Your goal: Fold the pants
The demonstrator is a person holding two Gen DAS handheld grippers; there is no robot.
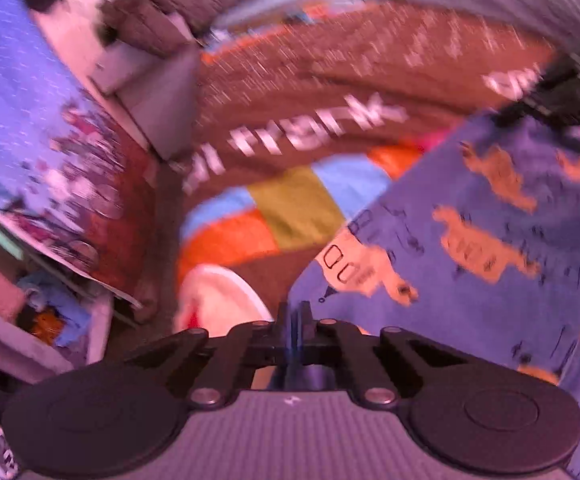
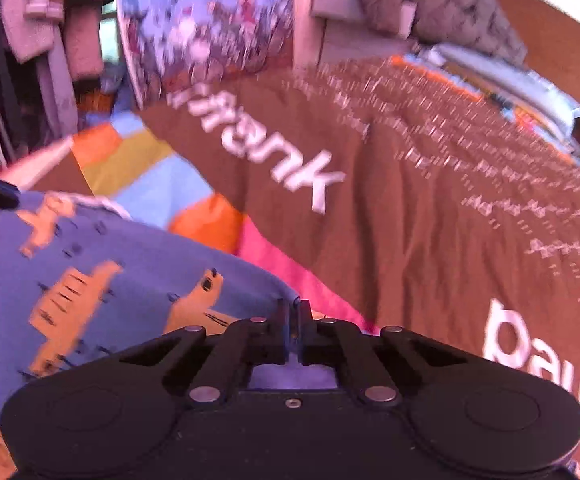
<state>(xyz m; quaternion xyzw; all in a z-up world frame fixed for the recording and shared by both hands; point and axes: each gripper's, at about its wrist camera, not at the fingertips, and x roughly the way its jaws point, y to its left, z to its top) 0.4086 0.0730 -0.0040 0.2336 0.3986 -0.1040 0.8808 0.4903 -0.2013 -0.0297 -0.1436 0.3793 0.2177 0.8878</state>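
1. My left gripper has its jaws pressed together; a thin sliver of blue shows between the fingers, but I cannot tell whether it is cloth.
2. My right gripper is likewise closed, with nothing I can make out between the jaws.
3. The pants, blue with orange animal shapes, lie on the bed; from the left view they spread to the right of the gripper, from the right view to the left and under it.
4. They rest on a brown bedspread with white lettering and a patch of coloured blocks.
5. Both views are blurred.
6. A grey quilted headboard stands at the bed's far end.
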